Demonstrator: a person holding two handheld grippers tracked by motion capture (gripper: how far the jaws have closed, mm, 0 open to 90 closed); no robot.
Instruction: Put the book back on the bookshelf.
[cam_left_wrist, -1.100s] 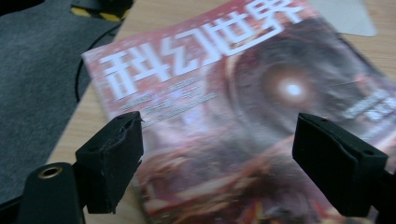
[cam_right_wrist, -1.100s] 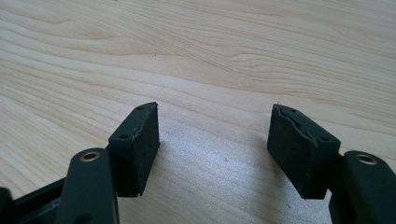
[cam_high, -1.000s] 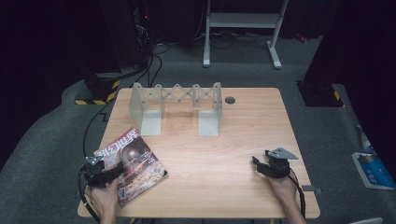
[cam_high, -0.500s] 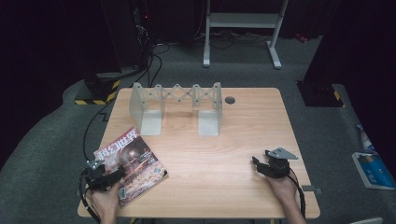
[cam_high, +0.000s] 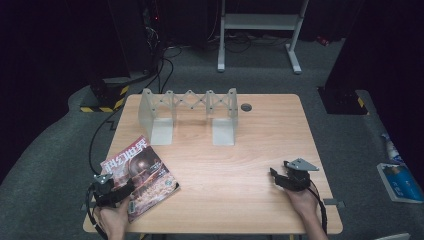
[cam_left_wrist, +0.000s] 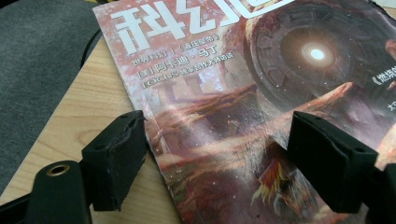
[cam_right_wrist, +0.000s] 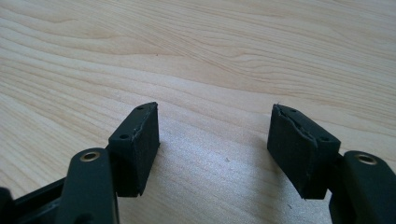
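- High view. Magazine (cam_high: 140, 181) lies flat at the front left corner of the worktop (cam_high: 240, 165), turned askew, its lower corner close to the front edge. The left gripper (cam_high: 119, 189) sits over the magazine's near left part, held by a hand (cam_high: 114, 220) that comes in over the front edge. The right gripper (cam_high: 278, 178) rests low over bare wood near the front right corner, well apart from the magazine, a grey three-cornered plate on its top. A grey metal rack (cam_high: 189, 114) with a criss-cross back stands near the rear edge, left of centre; a small round dark grommet (cam_high: 246, 107) sits in the wood just beside it on the right.
- Left gripper view. The left gripper (cam_left_wrist: 219, 154) stands released; its jaws have just been closing a little, yet a wide gap remains. One pad (cam_left_wrist: 119, 156) is at the magazine's (cam_left_wrist: 243, 93) edge over the wood, the other over the printed cover. Whether either pad touches the paper cannot be told. Nothing is clamped.
- Right gripper view. The right gripper (cam_right_wrist: 215, 140) is released, jaws wide apart above bare worktop (cam_right_wrist: 196, 56), with nothing between them.
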